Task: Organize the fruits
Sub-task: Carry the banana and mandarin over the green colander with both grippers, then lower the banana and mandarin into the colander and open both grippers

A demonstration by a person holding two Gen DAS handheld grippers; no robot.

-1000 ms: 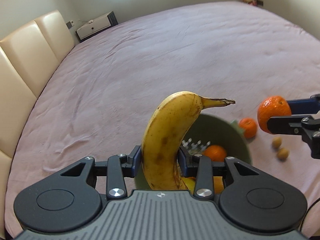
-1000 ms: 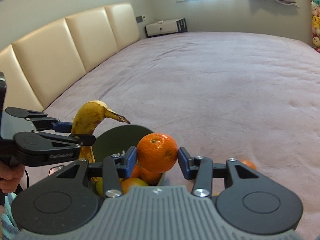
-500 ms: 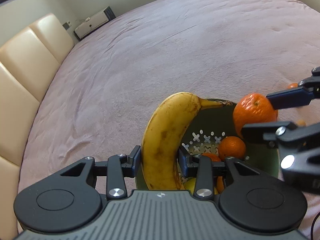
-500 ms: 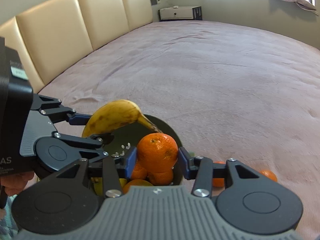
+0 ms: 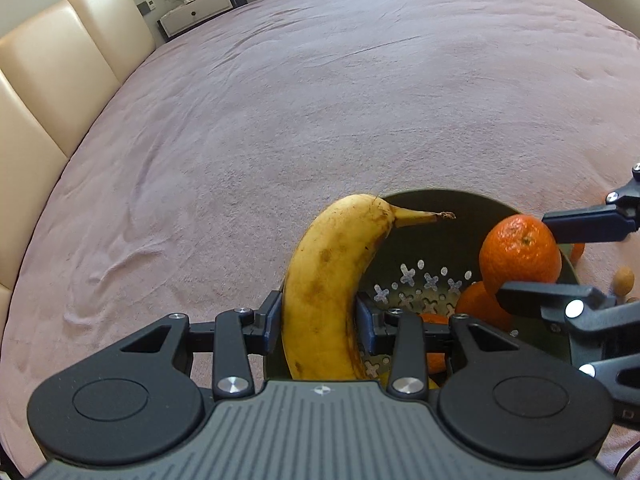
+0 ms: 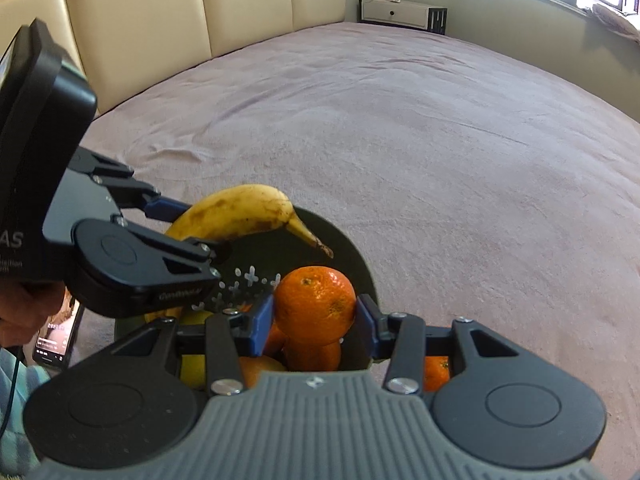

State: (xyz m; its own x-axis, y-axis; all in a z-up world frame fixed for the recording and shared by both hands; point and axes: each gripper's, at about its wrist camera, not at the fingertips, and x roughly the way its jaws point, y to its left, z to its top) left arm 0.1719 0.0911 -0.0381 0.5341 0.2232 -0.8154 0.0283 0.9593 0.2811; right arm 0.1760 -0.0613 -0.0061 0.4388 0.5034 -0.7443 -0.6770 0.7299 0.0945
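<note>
My left gripper [image 5: 318, 318] is shut on a spotted yellow banana [image 5: 332, 280], held over the near left rim of a dark green colander bowl [image 5: 440, 208]. My right gripper [image 6: 314, 316] is shut on an orange mandarin [image 6: 316, 304], held over the same bowl [image 6: 352, 248]. The bowl holds several mandarins [image 5: 476, 306] and a yellow fruit [image 6: 192, 360]. In the right wrist view the banana [image 6: 236, 212] and the left gripper [image 6: 180, 228] are at left; in the left wrist view the held mandarin [image 5: 520, 252] is at right.
The bowl sits on a wide pink bedspread [image 5: 320, 100]. Loose mandarins [image 6: 436, 372] and small brown nuts [image 5: 624, 280] lie to the bowl's right. A cream headboard [image 6: 180, 12] and a white cabinet [image 6: 400, 14] stand beyond. A phone [image 6: 52, 344] lies at left.
Both grippers have moved in and down over the bowl. The banana has tilted lower toward the rim, and the mandarin has come from the right to above the bowl's fruit.
</note>
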